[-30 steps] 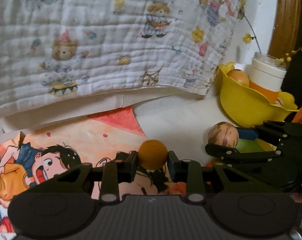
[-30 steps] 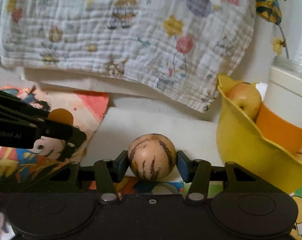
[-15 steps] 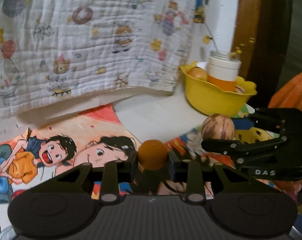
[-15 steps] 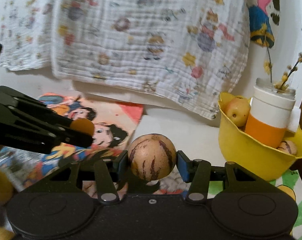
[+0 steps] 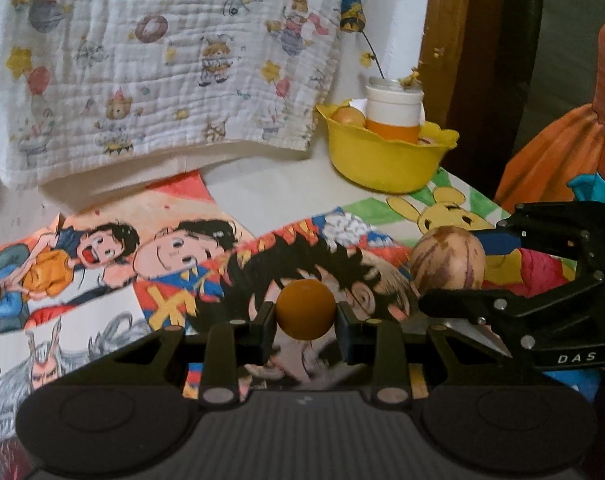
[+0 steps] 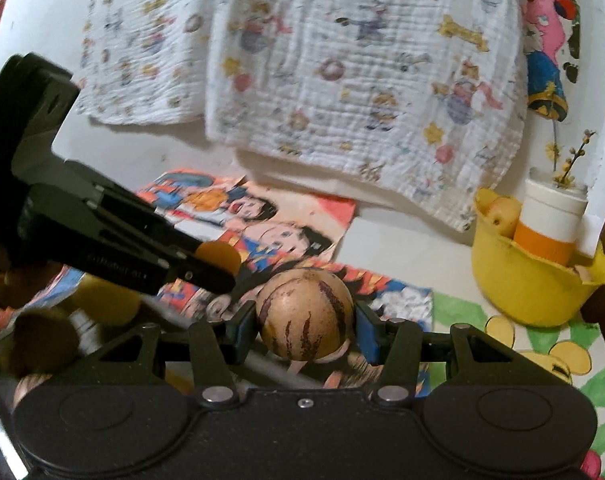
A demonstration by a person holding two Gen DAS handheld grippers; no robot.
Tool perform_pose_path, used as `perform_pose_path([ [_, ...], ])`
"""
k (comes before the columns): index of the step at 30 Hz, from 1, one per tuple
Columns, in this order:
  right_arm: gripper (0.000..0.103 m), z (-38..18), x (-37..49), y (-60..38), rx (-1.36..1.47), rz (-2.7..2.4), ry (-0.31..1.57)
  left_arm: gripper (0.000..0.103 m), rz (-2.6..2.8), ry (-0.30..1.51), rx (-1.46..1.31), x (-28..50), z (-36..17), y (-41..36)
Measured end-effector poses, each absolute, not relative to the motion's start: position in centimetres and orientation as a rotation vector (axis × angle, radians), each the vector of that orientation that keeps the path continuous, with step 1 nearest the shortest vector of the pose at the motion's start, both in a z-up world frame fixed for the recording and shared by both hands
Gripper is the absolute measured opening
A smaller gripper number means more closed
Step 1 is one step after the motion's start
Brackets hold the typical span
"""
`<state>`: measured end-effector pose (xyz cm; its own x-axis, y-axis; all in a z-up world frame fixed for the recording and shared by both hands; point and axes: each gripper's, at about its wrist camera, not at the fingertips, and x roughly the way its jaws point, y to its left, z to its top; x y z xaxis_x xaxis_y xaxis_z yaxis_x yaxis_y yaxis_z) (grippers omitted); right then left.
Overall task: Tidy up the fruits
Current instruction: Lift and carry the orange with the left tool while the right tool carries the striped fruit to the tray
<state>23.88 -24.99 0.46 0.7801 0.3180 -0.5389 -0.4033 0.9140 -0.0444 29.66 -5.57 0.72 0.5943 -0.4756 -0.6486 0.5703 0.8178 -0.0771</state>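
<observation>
My left gripper (image 5: 305,314) is shut on a small round orange fruit (image 5: 305,309), held above the cartoon-print table cover. My right gripper (image 6: 305,326) is shut on a tan fruit with dark purple streaks (image 6: 304,314), also held above the table. In the left wrist view the right gripper (image 5: 450,268) and its striped fruit (image 5: 448,262) sit just to the right. In the right wrist view the left gripper (image 6: 218,264) and the orange fruit (image 6: 218,256) sit to the left. A yellow bowl (image 5: 382,164) at the back right holds an apple (image 5: 347,115).
A white and orange jar (image 5: 394,116) with yellow flower sprigs stands in the bowl (image 6: 534,292). A printed white cloth (image 5: 162,64) hangs behind the table. Several blurred yellow and brown fruits (image 6: 106,300) lie at the lower left of the right wrist view. A wooden post (image 5: 446,60) stands right.
Both grippers have pulled back and up from the wall and bowl, each still holding its fruit. The bowl and cloth now look smaller and farther away.
</observation>
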Motion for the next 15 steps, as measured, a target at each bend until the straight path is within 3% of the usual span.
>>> perform_pose_path([
  [15,0.053,-1.3,20.4,-24.5,-0.257,0.529,0.644,0.034,-0.646,0.799,0.175,27.6,-1.2,-5.2],
])
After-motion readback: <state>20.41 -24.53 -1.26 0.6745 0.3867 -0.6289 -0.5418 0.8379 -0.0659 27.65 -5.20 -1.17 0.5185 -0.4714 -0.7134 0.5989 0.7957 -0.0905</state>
